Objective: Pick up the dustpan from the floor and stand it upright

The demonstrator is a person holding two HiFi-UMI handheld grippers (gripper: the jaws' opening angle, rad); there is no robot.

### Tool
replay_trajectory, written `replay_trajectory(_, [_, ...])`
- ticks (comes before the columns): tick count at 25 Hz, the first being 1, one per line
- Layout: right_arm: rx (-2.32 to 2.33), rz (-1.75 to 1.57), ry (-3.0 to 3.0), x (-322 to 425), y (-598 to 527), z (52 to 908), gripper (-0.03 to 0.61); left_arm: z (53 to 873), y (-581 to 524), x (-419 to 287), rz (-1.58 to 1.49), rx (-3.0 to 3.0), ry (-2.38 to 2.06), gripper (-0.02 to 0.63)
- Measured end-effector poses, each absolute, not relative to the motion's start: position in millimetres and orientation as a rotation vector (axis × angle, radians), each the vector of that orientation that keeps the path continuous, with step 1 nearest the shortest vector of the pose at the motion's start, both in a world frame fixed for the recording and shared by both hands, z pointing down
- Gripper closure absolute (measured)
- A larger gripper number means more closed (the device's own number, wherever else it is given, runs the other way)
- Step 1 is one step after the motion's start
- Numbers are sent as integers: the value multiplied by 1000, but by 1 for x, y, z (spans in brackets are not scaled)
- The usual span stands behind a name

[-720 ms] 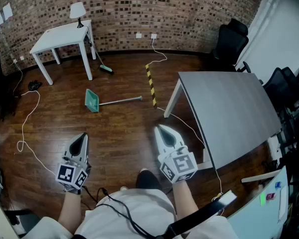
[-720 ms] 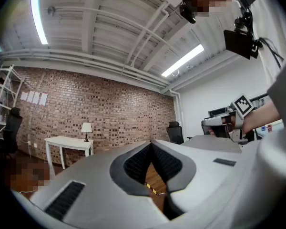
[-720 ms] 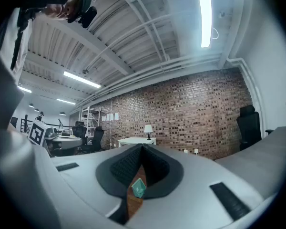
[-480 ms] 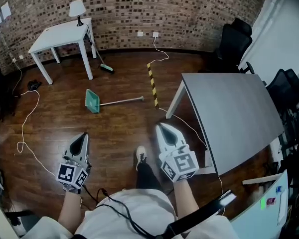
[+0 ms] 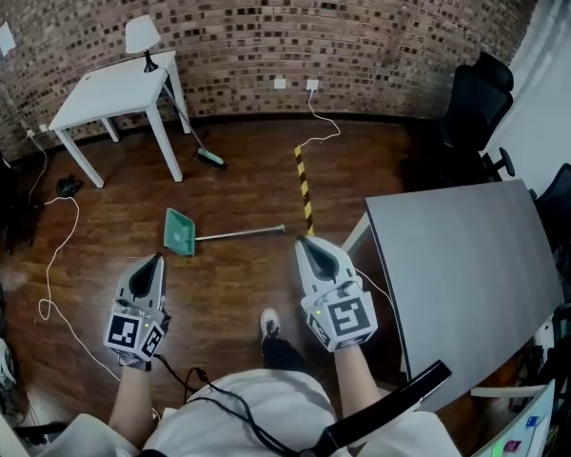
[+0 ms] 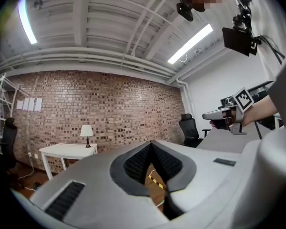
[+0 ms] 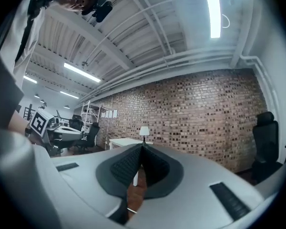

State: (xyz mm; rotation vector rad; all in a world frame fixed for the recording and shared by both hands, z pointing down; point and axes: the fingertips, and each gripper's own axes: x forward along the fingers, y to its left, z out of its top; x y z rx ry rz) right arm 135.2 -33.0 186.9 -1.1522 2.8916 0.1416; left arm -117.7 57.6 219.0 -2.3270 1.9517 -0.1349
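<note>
Both jaws are closed and empty: the left hand-held gripper and the right hand-held gripper hold nothing and hang level above the floor.

The dustpan lies flat on the floor. Its handle tip is just beside the near end of the striped floor tape, and its green pan is well to the left of that tape. The right hand-held gripper is just short of the tape's near end; the left one is well left of it.

Risks as we judge them:
- Jaws that come down shut would only push the thin handle along.
- The round rod may slip or roll in the pads.
- A grip at the handle tip would let the heavy pan swing.
- Once upright, with nothing to lean on, it may topple.

The long axis runs roughly crosswise to the tape. The handle points at the tape and the pan end points away.
</note>
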Motion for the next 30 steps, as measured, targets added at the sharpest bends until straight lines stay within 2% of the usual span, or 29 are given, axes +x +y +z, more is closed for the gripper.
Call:
replay_trajectory(6, [-1097, 216, 2901, 117, -142, 163, 589, 188, -55, -117, -209, -2279, 1868, 594])
replay_trajectory(12, [-1105, 207, 2886, 98, -201, 152, 589, 188, -110, -139, -244, -2293, 1844, 594])
replay_trajectory(24, [-1230, 155, 2863, 78, -227, 162, 589, 199, -147, -170, -260, -2364, 1784, 594])
replay_trajectory(30, [-1171, -158, 2782, 64, -234, 181, 557, 236, -151, -179, -356, -2586, 1641, 571])
